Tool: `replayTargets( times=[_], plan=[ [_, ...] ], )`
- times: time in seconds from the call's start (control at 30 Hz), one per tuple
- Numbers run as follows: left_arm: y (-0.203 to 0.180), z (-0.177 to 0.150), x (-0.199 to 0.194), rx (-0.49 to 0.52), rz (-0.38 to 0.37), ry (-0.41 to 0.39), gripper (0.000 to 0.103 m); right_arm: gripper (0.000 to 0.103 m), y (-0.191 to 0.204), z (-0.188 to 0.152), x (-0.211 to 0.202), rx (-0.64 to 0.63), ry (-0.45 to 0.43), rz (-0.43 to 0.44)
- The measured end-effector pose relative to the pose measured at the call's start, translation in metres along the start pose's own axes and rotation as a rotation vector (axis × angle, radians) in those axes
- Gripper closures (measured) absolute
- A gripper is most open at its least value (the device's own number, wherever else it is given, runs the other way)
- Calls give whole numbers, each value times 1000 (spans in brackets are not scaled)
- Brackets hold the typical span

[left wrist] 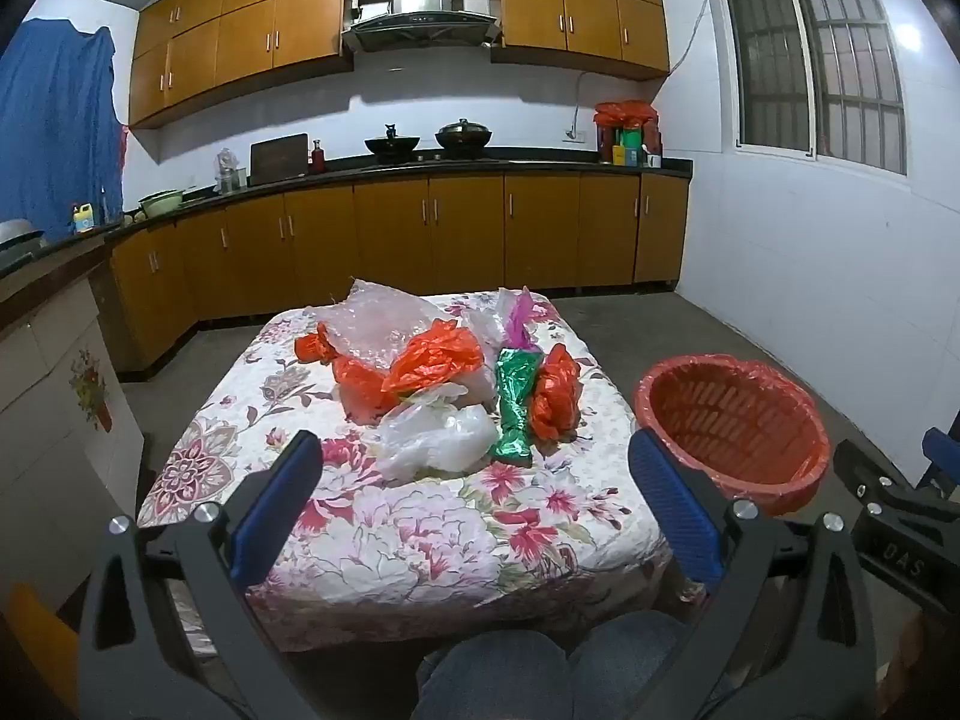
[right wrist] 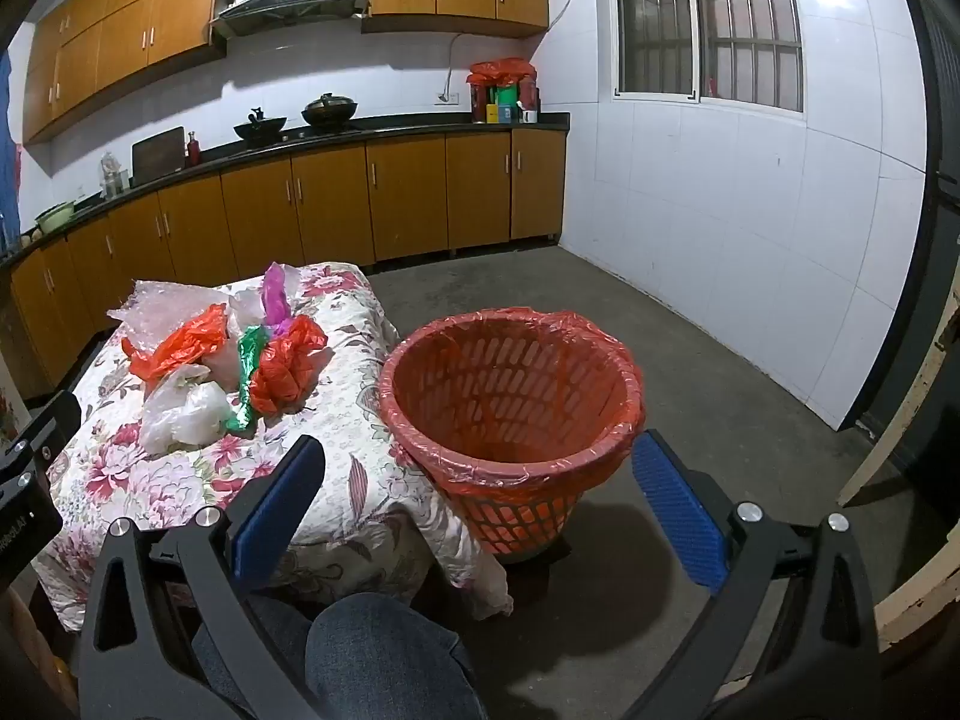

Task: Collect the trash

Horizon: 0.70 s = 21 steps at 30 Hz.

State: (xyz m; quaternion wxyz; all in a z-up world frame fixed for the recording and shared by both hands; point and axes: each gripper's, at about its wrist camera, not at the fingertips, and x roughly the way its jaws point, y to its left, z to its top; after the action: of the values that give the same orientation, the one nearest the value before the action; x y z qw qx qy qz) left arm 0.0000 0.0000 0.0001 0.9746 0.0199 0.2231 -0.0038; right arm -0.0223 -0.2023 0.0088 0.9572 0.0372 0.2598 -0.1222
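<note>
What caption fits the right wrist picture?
Open right claw faces an empty red-lined basket beside crumpled plastic bags on a floral table.

Heaped on the far half of the floral-clothed table [left wrist: 420, 540]: crumpled orange plastic bags [left wrist: 432, 363], clear and white bags [left wrist: 438, 435], a twisted green foil wrapper [left wrist: 513, 405], a purple scrap [left wrist: 519, 315], all touching or overlapping. Just beside the table's right edge, standing upright on the floor: a red slatted basket [right wrist: 510, 396], lined with a red bag folded over its rim, nothing visible inside.
</note>
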Motion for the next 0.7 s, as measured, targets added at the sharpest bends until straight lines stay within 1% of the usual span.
replayTargets(
  times=[0.7],
  plan=[
    [0, 0, 0, -2, -3, 8, 4, 2, 1, -1, 1, 0, 2, 0]
  ],
)
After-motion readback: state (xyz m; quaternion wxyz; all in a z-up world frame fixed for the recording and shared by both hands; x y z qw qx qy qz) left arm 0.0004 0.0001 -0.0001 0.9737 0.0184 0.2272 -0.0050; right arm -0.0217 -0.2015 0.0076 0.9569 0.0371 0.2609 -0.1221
